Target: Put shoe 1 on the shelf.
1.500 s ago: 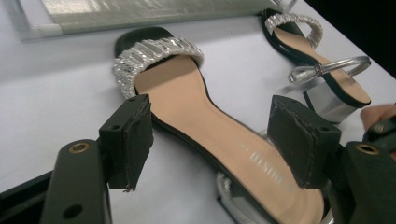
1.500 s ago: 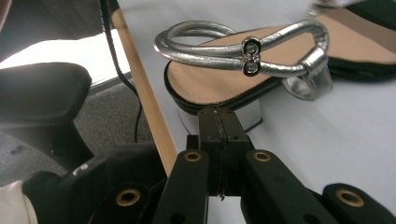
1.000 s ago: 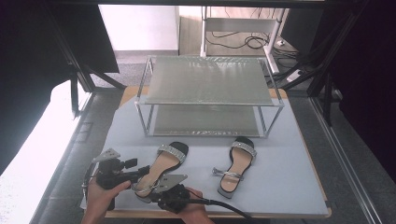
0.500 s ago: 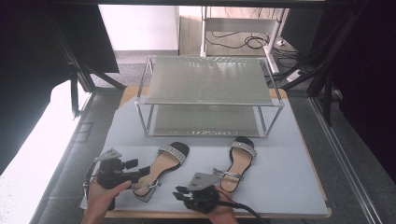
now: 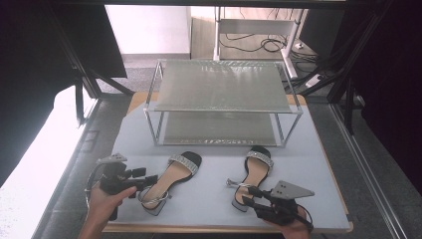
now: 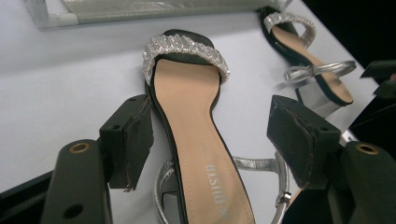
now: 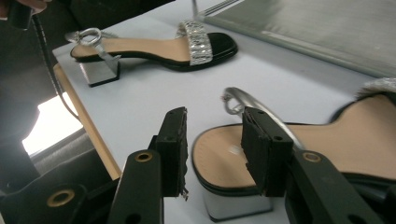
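Two black block-heeled sandals with tan insoles and rhinestone toe bands lie on the grey table, toes toward the two-tier metal mesh shoe rack (image 5: 221,102) at the table's far edge. The left sandal (image 5: 169,179) lies near the front-left corner; the right sandal (image 5: 254,177) lies toward the front-right corner, the two well apart. The left gripper (image 5: 149,180), held in the person's left hand (image 5: 102,206), is spread wide, its pads (image 6: 133,140) straddling the left sandal's insole (image 6: 196,140) without pressing on it. The right gripper (image 5: 251,195) sits at the right sandal's heel, jaws parted, pads (image 7: 257,149) over the heel cup (image 7: 224,158) beside the silver ankle strap (image 7: 243,105); contact cannot be confirmed.
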